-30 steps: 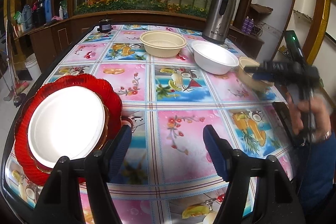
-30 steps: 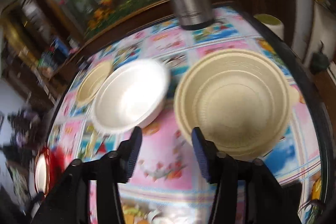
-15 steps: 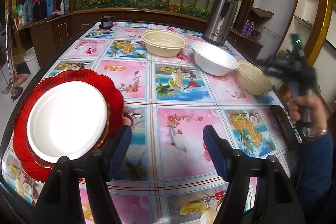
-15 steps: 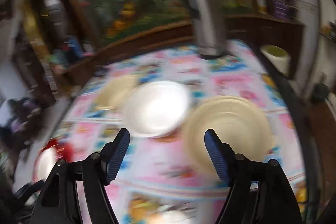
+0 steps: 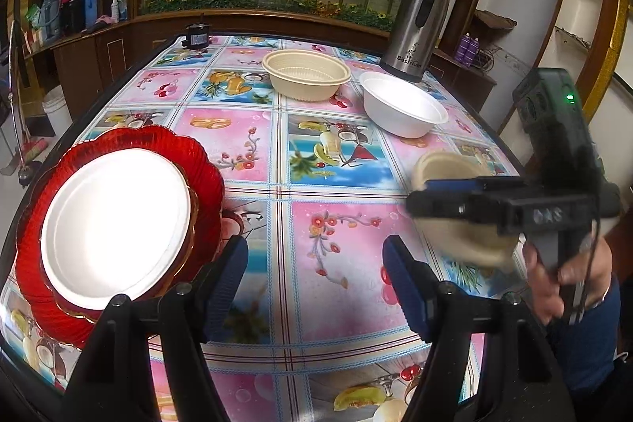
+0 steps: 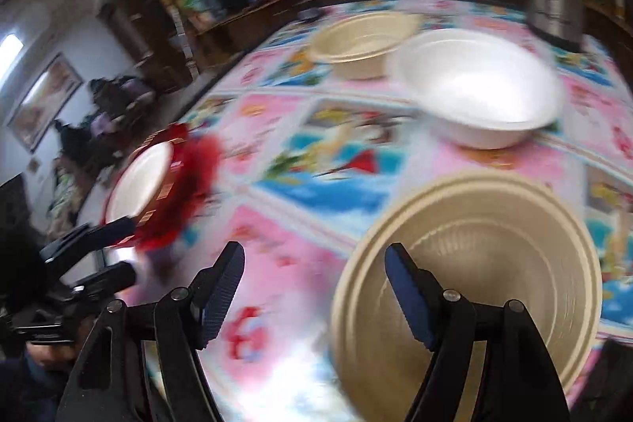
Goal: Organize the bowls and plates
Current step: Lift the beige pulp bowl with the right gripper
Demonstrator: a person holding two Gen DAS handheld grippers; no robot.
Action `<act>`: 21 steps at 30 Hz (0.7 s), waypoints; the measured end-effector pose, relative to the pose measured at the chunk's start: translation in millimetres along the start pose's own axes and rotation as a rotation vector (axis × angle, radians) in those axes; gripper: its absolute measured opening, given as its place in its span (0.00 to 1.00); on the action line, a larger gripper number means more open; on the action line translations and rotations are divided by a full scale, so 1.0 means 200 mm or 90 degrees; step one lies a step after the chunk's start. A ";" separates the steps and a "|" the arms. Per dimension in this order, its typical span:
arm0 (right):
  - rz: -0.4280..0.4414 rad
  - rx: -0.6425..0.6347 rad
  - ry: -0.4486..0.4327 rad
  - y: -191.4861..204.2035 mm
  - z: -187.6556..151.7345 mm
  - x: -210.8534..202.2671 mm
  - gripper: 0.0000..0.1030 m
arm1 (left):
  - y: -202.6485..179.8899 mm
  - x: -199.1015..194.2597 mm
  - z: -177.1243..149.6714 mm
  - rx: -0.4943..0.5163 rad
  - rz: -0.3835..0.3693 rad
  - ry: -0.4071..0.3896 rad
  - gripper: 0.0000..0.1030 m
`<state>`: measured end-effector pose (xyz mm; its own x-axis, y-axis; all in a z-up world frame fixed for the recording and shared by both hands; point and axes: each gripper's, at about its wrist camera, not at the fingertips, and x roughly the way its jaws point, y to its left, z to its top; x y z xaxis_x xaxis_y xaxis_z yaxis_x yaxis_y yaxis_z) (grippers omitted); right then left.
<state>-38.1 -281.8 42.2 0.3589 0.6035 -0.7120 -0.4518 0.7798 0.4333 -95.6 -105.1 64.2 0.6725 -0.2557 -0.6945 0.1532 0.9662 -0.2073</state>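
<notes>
The near beige bowl (image 6: pixel 470 263) sits upright, mouth up, by the table's right edge toward the near corner; being round, it has no long axis and faces no particular way. In the right wrist view the right gripper (image 6: pixel 314 287) hangs over its left rim, one finger above the bowl's inside and the other above the tablecloth (image 6: pixel 277 256), jaws wide and gripping nothing. That straddle looks like a set-up to pinch the rim, though whether a pad touches it cannot be told through the blur.

Beyond it along the right edge stands the white bowl (image 5: pixel 403 105), and further toward the far edge the second beige bowl (image 5: pixel 305 74), both mouth up and apart from each other, probably waiting to be nested. A steel flask (image 5: pixel 417 30) stands near the far right corner.

At the near left corner the white plate (image 5: pixel 114 228) lies flat on the red plate (image 5: pixel 199 161), seemingly sorted already. The left gripper (image 5: pixel 314 283) hovers beside them over bare cloth, jaws fairly wide and empty.
</notes>
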 end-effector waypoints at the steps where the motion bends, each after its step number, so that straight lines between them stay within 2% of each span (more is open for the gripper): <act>1: 0.022 -0.008 -0.001 0.04 0.00 0.01 0.77 | 0.00 0.00 0.00 0.000 -0.001 0.001 0.68; 4: 0.076 -0.006 -0.021 0.07 0.01 -0.01 0.77 | 0.00 -0.01 -0.01 -0.001 -0.001 0.001 0.68; 8: 0.115 0.022 -0.126 -0.01 0.03 -0.19 0.77 | 0.00 -0.02 0.00 -0.002 -0.004 -0.003 0.68; 10: 0.076 0.052 -0.195 -0.04 0.03 -0.28 0.77 | 0.00 -0.02 -0.01 -0.001 -0.006 -0.003 0.68; 12: -0.015 0.093 -0.255 -0.12 0.01 -0.35 0.77 | -0.01 -0.01 -0.01 0.001 -0.008 -0.001 0.68; 14: -0.113 0.130 -0.278 -0.19 -0.02 -0.38 0.77 | -0.02 0.00 -0.01 0.003 -0.009 0.003 0.68; 15: -0.134 0.149 -0.280 -0.23 -0.03 -0.38 0.76 | -0.03 0.00 -0.01 0.005 -0.009 0.006 0.68; 17: -0.119 0.197 -0.270 -0.32 -0.06 -0.37 0.76 | -0.04 0.02 0.00 0.008 -0.012 0.009 0.68; 19: -0.129 0.238 -0.248 -0.39 -0.09 -0.33 0.76 | -0.05 0.03 0.00 0.011 -0.014 0.011 0.68; 21: -0.134 0.263 -0.229 -0.44 -0.11 -0.32 0.71 | -0.06 0.04 0.01 0.013 -0.018 0.015 0.68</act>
<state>-39.8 -392.4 37.2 0.6938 0.3911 -0.6047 -0.0113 0.8455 0.5339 -89.7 -119.8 62.5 0.6503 -0.2836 -0.7047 0.1866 0.9589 -0.2138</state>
